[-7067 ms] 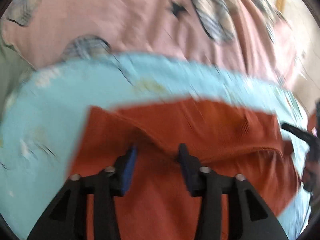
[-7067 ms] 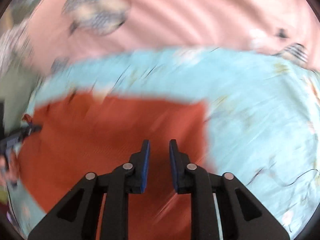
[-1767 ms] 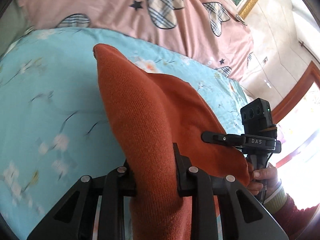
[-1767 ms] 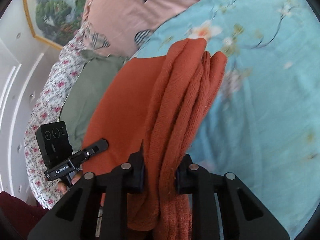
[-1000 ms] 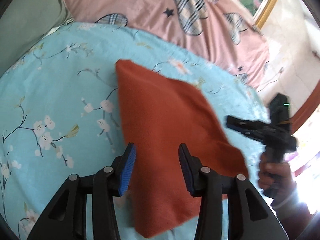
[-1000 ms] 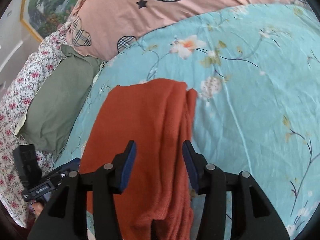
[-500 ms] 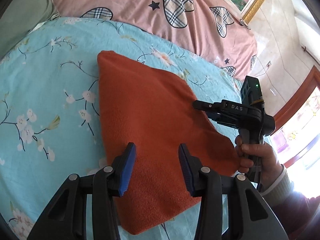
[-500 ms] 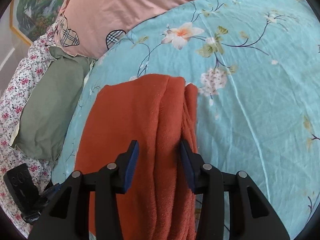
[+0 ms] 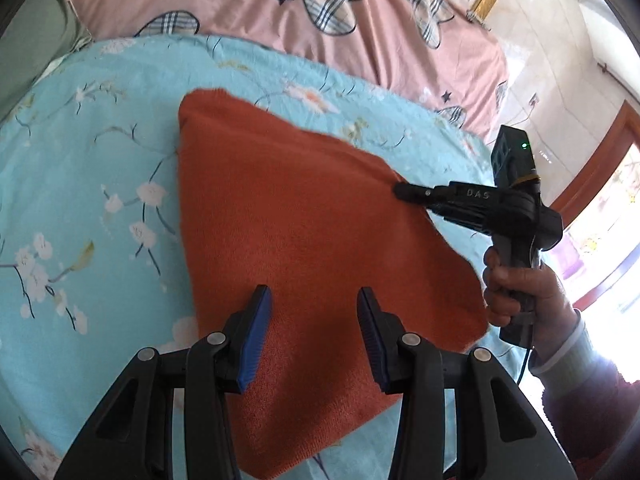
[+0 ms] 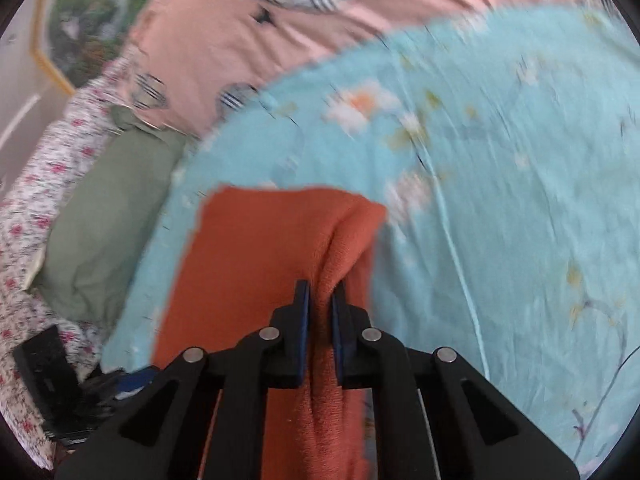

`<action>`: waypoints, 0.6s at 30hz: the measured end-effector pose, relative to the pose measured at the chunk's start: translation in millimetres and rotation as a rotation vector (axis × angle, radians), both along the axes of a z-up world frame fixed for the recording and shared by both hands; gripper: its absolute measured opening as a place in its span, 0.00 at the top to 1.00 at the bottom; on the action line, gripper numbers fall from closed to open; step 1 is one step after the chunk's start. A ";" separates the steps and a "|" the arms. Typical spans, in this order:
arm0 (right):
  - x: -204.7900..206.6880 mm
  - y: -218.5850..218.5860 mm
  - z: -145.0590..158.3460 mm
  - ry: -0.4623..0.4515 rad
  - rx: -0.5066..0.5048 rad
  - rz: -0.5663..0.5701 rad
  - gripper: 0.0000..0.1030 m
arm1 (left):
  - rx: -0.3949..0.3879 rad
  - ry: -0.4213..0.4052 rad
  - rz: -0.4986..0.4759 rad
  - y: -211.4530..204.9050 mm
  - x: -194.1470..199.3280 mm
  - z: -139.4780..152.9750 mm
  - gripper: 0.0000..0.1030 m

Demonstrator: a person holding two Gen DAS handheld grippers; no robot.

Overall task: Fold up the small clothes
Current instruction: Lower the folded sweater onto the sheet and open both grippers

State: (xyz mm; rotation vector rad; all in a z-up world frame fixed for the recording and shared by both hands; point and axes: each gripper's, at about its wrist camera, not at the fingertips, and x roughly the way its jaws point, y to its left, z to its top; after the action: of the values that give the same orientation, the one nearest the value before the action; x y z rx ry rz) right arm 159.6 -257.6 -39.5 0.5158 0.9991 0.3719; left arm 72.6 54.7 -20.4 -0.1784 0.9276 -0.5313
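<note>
A rust-orange knitted garment (image 9: 300, 220) lies folded on the light blue flowered bedsheet (image 9: 100, 160). My left gripper (image 9: 312, 336) hovers open over its near part, and cloth shows below the gap between the blue pads. In the right wrist view the garment (image 10: 256, 264) is bunched into a raised ridge along its right edge. My right gripper (image 10: 320, 316) is closing on that ridge, with the fabric pinched between the pads. In the left wrist view a hand (image 9: 516, 288) holds the right gripper (image 9: 402, 192), tip at the garment's right edge.
A pink quilt with plaid hearts (image 9: 320, 12) lies beyond the sheet. A green pillow (image 10: 104, 224) and flowered bedding (image 10: 24, 200) are on the left. A framed picture (image 10: 80, 32) hangs on the wall. A bright window (image 9: 608, 232) is at the right.
The right jaws have closed from wide apart onto a ridge of the garment's right edge. The left gripper stays open and has drifted a little closer over the cloth.
</note>
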 end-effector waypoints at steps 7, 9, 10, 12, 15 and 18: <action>3.6 0.3 -25.3 0.047 -0.039 -0.020 0.89 | -0.032 0.022 0.020 2.3 1.8 -15.3 0.60; 2.2 -0.1 -25.7 0.045 -0.043 -0.027 0.89 | -0.039 0.021 0.021 1.3 0.0 -13.3 0.60; 1.2 -2.3 -26.5 0.047 -0.040 -0.032 0.89 | -0.045 0.025 0.019 1.9 -0.9 -12.4 0.60; 1.4 -4.5 -26.8 0.048 -0.039 -0.040 0.89 | -0.052 0.024 0.014 3.7 -3.8 -9.4 0.60; 3.1 -2.8 -23.4 0.041 -0.060 -0.047 0.89 | -0.051 0.024 0.004 5.1 -8.6 -9.9 0.60; 6.8 1.7 -28.5 0.061 -0.082 -0.043 0.89 | -0.050 0.043 0.002 4.3 -10.8 -15.9 0.61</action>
State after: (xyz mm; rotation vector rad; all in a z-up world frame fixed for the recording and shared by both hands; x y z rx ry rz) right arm 166.4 -255.9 -68.0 0.4760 1.0556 0.2767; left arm 61.8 59.0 -36.3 -0.2367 0.9560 -0.5515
